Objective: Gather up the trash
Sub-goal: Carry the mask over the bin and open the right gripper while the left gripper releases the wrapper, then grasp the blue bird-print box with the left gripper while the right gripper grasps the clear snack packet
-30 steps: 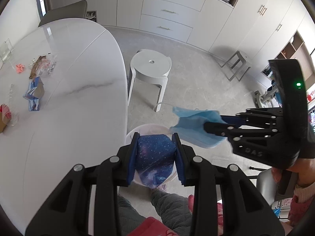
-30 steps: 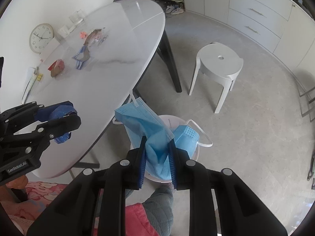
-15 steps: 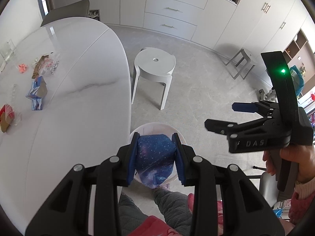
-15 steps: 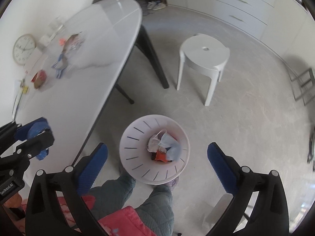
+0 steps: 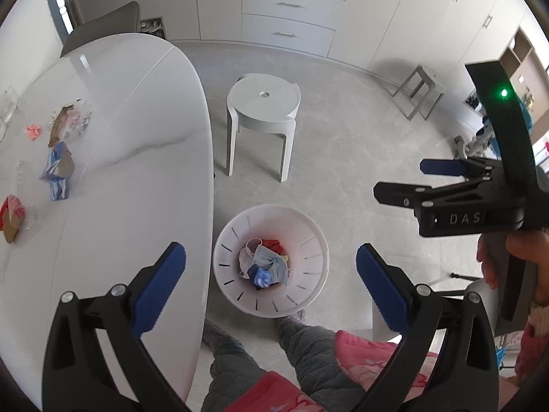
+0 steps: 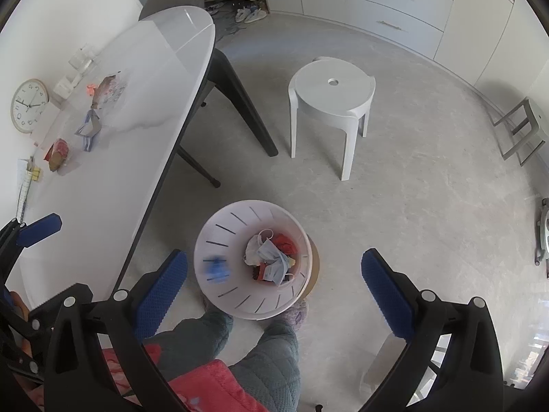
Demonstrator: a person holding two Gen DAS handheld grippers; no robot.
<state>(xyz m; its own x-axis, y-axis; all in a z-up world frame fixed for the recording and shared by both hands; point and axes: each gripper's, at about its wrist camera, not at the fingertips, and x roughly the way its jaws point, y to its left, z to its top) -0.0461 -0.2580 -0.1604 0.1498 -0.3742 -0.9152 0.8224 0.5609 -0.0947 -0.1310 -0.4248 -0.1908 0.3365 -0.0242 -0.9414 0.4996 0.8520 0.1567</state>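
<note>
Your left gripper (image 5: 271,267) jaws having just sprung wide, gripping nothing, your right gripper (image 6: 274,271) gaping empty, both hanging over the round slotted white bin (image 5: 308,240) at lower centre, crumpled blue wrapper (image 5: 259,275) lying inside.

I saw a small dark-blue scrap (image 6: 215,269) blurred inside the white slotted plastic bin (image 6: 219,240); its shape was unreadable from there.

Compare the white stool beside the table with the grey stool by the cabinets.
The white stool has a round seat with a hole in its middle; the grey stool has a flatter, squarer seat. The white one has broad moulded legs; the grey one has thin straight legs joined by a low rail. The white one stands close to the table; the grey one stands against the cabinets. Both are upright and bare.
</note>
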